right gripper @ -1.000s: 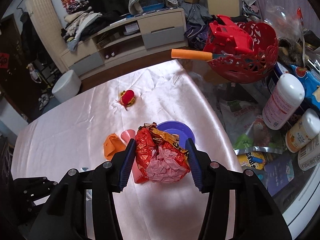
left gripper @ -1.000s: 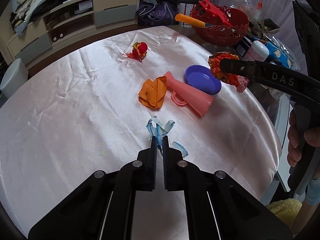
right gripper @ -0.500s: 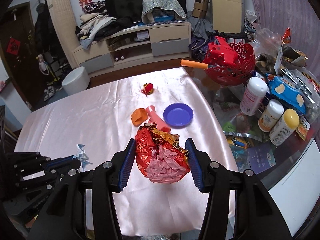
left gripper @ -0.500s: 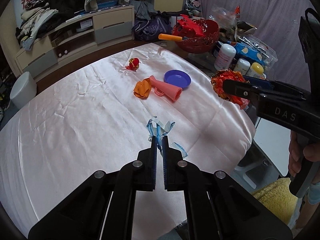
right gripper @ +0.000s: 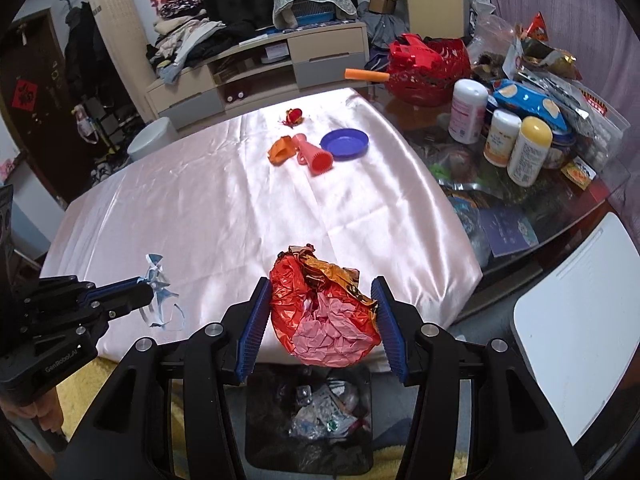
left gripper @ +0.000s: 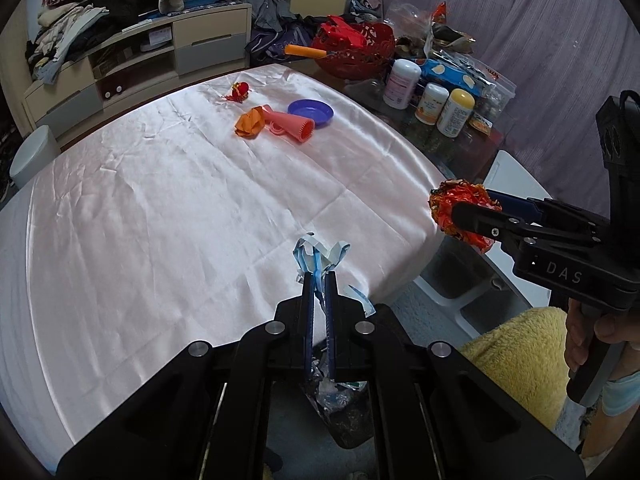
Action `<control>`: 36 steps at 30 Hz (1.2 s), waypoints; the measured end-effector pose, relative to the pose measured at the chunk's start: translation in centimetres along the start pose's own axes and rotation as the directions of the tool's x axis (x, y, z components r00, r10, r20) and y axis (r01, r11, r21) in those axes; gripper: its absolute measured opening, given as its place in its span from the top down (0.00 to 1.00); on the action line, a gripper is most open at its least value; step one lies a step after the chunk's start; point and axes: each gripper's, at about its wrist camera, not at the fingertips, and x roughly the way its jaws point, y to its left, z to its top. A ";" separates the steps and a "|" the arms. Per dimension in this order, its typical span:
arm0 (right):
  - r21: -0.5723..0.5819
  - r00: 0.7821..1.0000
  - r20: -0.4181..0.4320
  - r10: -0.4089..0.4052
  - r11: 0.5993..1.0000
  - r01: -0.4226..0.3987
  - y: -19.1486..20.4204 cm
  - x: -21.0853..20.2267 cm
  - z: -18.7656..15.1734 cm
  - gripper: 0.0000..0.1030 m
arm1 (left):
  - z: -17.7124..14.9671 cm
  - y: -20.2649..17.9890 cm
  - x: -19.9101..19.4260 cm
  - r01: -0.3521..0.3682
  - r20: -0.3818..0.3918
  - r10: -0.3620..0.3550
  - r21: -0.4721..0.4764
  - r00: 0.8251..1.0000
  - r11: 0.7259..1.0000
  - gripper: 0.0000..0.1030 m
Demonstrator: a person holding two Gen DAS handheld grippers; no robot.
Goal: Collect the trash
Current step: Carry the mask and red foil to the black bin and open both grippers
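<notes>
Open trash bin [right gripper: 308, 412] below both loads, table edge [right gripper: 460, 280] just beyond, white chair [right gripper: 576, 328] to right.

- Satin tablecloth [right gripper: 224, 208] ahead of both grippers: glossy, creased
- Foil wrapper [right gripper: 324, 312] between the right gripper's [right gripper: 320, 320] pads: shiny, crumpled
- Gripper bodies: matt black plastic

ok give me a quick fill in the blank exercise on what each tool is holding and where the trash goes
1. The right tool grips a crumpled red and gold ____ wrapper.
2. The left tool pinches thin ____ paper strips.
3. Below the table edge, a black ____ already holds trash.
4. On the tablecloth, the pink cone lies beside a ____ plate.

Missing words: foil; blue; bin; purple
</notes>
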 end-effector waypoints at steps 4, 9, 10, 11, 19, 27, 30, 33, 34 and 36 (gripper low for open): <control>0.032 0.999 -0.032 0.008 0.999 -0.007 -0.6 0.0 -3.0 0.49 | -2.6 -0.9 0.8 0.029 -0.027 -0.028 0.013 0.999 1.000 0.96; 0.057 0.996 -0.085 0.016 0.998 -0.011 -0.8 0.9 -6.3 0.49 | -5.3 -1.4 2.0 0.043 -0.073 -0.043 0.003 0.996 0.999 0.96; 0.056 0.995 -0.096 0.014 0.998 -0.008 -0.8 1.1 -6.9 0.49 | -5.8 -1.5 2.2 0.047 -0.082 -0.047 -0.004 0.996 0.999 0.96; 0.056 0.994 -0.106 0.010 0.998 -0.004 -0.8 1.4 -7.5 0.49 | -6.3 -1.5 2.5 0.049 -0.092 -0.050 -0.009 0.995 0.999 0.96; 0.080 0.984 -0.178 0.003 0.997 0.011 -0.8 3.2 -10.9 0.49 | -9.9 -2.0 6.2 0.049 -0.166 -0.052 -0.022 0.985 0.999 0.96; 0.115 0.966 -0.259 0.005 0.993 0.025 -1.3 5.8 -13.5 0.47 | -12.0 -2.2 9.1 0.080 -0.269 -0.090 -0.048 0.959 0.996 0.96; 0.119 0.963 -0.269 0.011 0.993 0.022 -1.4 6.2 -13.6 0.47 | -12.2 -2.3 9.7 0.082 -0.291 -0.092 -0.047 0.952 0.996 0.95; 0.122 0.962 -0.272 0.012 0.992 0.022 -1.4 6.5 -13.4 0.47 | -12.4 -2.2 10.0 0.085 -0.297 -0.096 -0.048 0.950 0.995 0.94; 0.124 0.962 -0.272 0.014 0.992 0.021 -1.5 6.6 -13.4 0.47 | -12.3 -2.2 10.1 0.089 -0.300 -0.100 -0.049 0.949 0.995 0.94; 0.128 0.962 -0.274 0.016 0.992 0.020 -1.5 6.8 -13.3 0.45 | -12.2 -2.1 10.3 0.093 -0.304 -0.103 -0.048 0.947 0.994 0.83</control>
